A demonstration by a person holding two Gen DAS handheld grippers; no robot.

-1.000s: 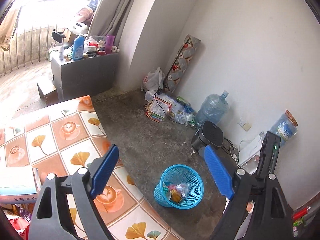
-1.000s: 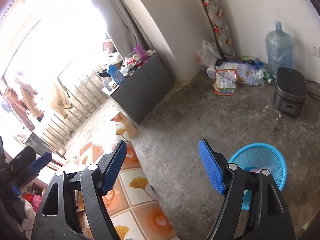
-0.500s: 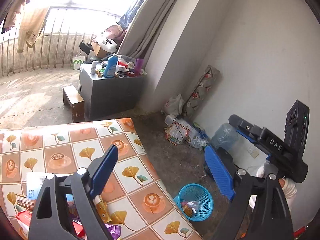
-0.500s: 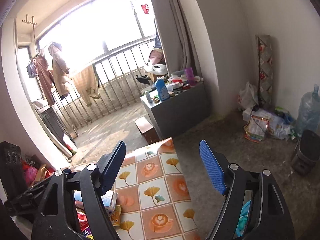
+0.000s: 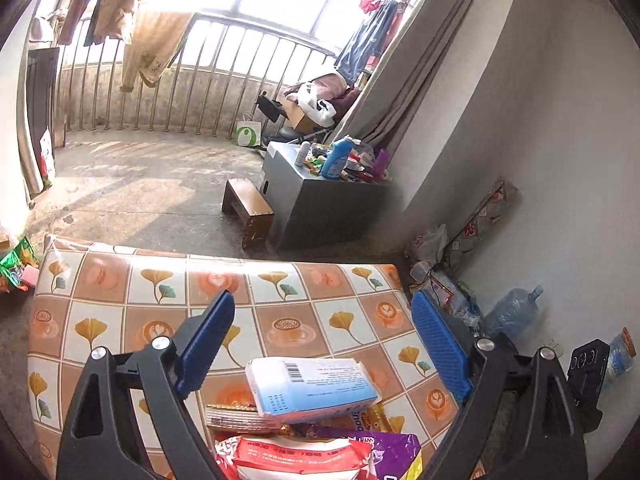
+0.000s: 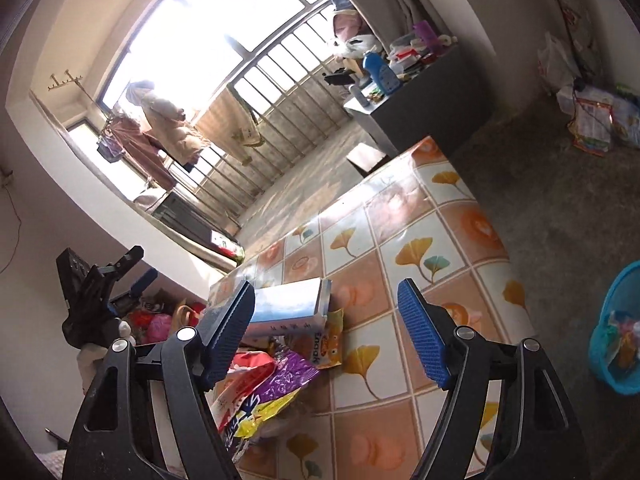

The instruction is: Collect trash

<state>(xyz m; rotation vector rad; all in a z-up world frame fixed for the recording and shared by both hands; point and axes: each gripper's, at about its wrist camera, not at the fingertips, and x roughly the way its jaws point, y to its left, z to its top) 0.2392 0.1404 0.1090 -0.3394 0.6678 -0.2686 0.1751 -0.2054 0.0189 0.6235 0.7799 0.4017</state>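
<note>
A pile of trash lies on the tiled-pattern table (image 5: 280, 292): a light blue and white box (image 5: 312, 384) on top, a red and white packet (image 5: 292, 454) and a purple wrapper (image 5: 384, 440) below it. My left gripper (image 5: 320, 340) is open and empty, just above the box. In the right wrist view the same box (image 6: 286, 308), the purple wrapper (image 6: 280, 376) and an orange snack packet (image 6: 330, 340) lie near my open, empty right gripper (image 6: 326, 336). The blue trash basket (image 6: 620, 328) stands on the floor at the right, with wrappers inside.
The other gripper shows at the left of the right wrist view (image 6: 96, 296). A grey cabinet (image 5: 316, 196) with bottles and a wooden stool (image 5: 250, 208) stand beyond the table. Bags and a water jug (image 5: 512, 312) lie along the right wall.
Both grippers swung from the floor and the blue basket back over the table. The trash pile has come into view under both. Both stayed open.
</note>
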